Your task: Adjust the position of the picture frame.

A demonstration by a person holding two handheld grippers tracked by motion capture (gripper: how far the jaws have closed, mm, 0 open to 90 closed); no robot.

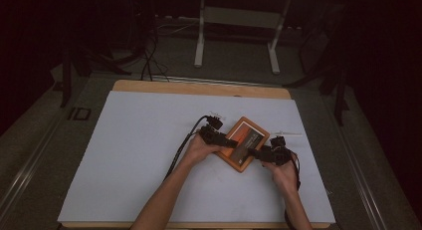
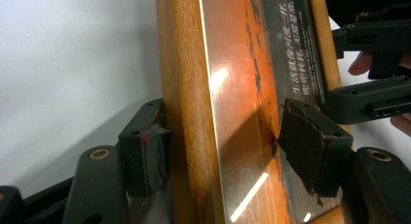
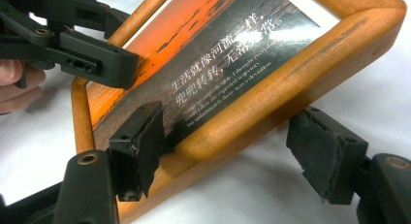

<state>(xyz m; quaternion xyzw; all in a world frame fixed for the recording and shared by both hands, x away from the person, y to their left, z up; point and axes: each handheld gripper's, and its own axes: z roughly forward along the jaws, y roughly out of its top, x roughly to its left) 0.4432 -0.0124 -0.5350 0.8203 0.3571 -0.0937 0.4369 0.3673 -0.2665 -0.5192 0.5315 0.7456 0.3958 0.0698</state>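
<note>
Now | frame [image 1: 245, 143] flat on sheet [image 1: 139, 155], centre-right of high view | left gripper [image 1: 225, 141] straddles one edge, jaws slack, off the wood | right gripper [image 1: 260, 153] straddles opposite edge, released | likely just set down, both letting go

My left tongs [image 1: 230, 142] sit at the left edge of the wooden picture frame [image 1: 245, 143], and my right tongs [image 1: 256, 152] meet its lower right edge. The frame lies flat and turned like a diamond on the white sheet [image 1: 139, 155] covering the tabletop [image 1: 199, 87]. Its picture is orange with a dark band. My forearms come in from the bottom, and a black cable [image 1: 181, 148] trails from the left tongs.
</note>
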